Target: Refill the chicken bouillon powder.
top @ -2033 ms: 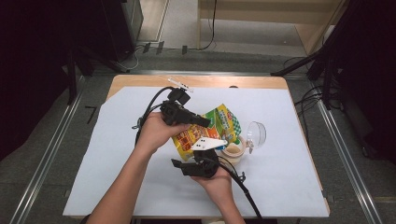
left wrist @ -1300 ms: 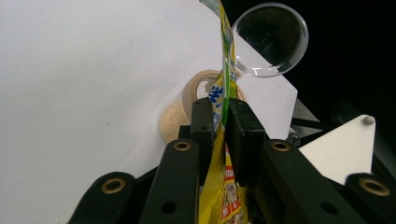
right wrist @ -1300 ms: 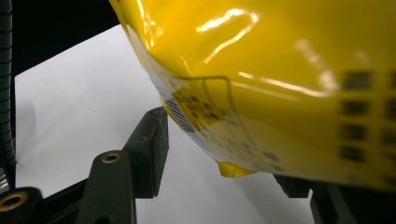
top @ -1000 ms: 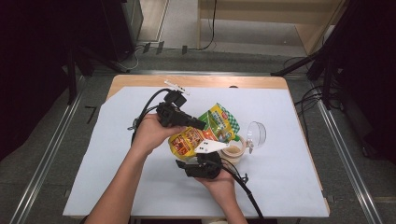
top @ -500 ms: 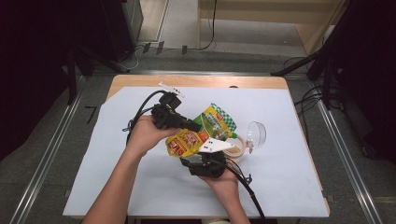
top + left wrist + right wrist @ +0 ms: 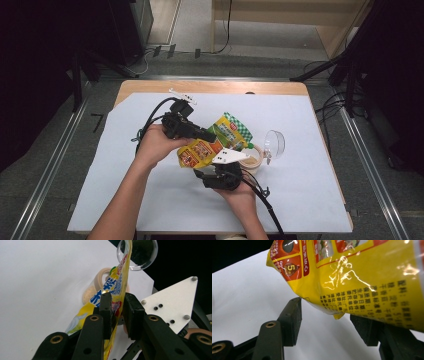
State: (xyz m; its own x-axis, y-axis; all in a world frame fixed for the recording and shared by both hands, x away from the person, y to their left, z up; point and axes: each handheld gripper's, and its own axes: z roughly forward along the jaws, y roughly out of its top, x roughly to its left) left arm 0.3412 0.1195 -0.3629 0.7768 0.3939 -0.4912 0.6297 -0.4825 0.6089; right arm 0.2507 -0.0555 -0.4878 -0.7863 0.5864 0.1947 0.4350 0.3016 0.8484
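My left gripper (image 6: 117, 308), jaws just easing apart, still pinches the shiny yellow pouch (image 6: 117, 285), while my right gripper (image 6: 325, 320) gapes under it.

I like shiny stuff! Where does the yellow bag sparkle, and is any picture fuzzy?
Right gripper view: white glare streaks on the yellow pouch, whose print stays sharp, while the near black jaws look soft. Left gripper view: the pouch edge is crisp; the clear lid glints against darkness. High view: even light on the white table cover, dark surroundings, slightly grainy.

Wooden table (image 6: 150, 86), white sheet (image 6: 120, 165) over it; tan container (image 6: 252, 161), clear lid (image 6: 274, 142) on sheet.
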